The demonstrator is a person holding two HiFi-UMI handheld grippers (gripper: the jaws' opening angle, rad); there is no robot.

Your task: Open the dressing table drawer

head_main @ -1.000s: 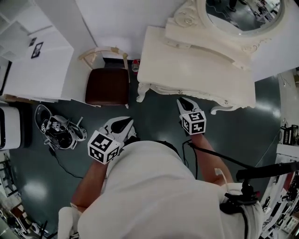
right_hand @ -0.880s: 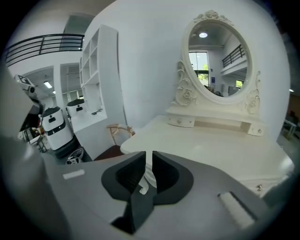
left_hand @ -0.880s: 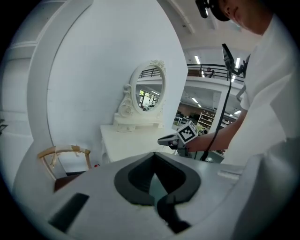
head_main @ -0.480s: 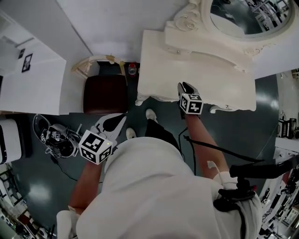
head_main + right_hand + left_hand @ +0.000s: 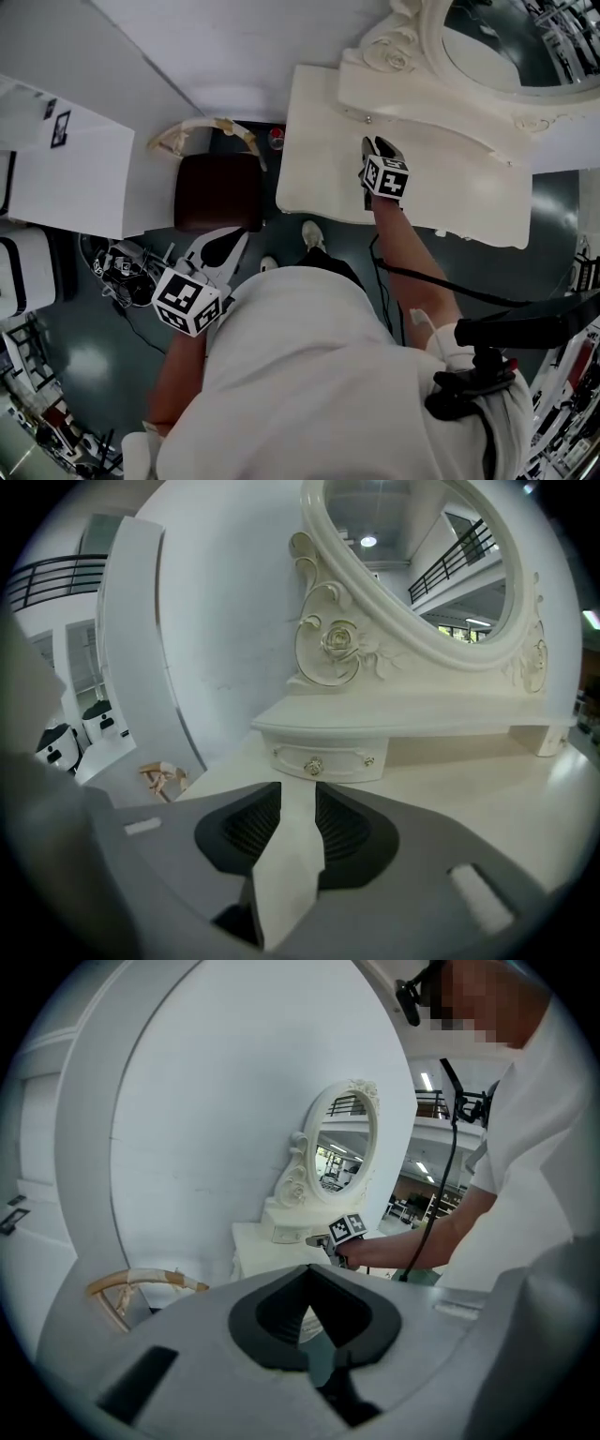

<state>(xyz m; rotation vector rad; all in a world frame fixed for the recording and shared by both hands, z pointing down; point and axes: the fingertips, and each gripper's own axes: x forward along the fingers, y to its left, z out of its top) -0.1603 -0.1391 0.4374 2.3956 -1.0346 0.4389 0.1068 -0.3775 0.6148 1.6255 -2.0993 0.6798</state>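
The cream dressing table (image 5: 441, 192) stands at the upper right of the head view, with an oval mirror (image 5: 525, 42) on a raised shelf. A small drawer (image 5: 323, 761) with a round knob (image 5: 314, 765) sits under that shelf. My right gripper (image 5: 378, 143) hovers over the tabletop and points at the knob (image 5: 367, 119), a short way from it. Its jaws (image 5: 298, 803) have just been opening and stand open with nothing between them. My left gripper (image 5: 242, 234) hangs beside the person's body above the floor. Its fingertips (image 5: 307, 1269) meet, and it holds nothing.
A brown padded stool (image 5: 217, 192) with a curved cane back (image 5: 202, 127) stands left of the table, and a red-capped bottle (image 5: 276, 138) sits between them. White cabinets (image 5: 56, 178) fill the left. Cabled gear (image 5: 122, 272) lies on the dark floor.
My right gripper has travelled from the table's front edge onto the tabletop toward the small drawer, and its jaws have parted. The left gripper has drifted left, and the person has stepped closer.
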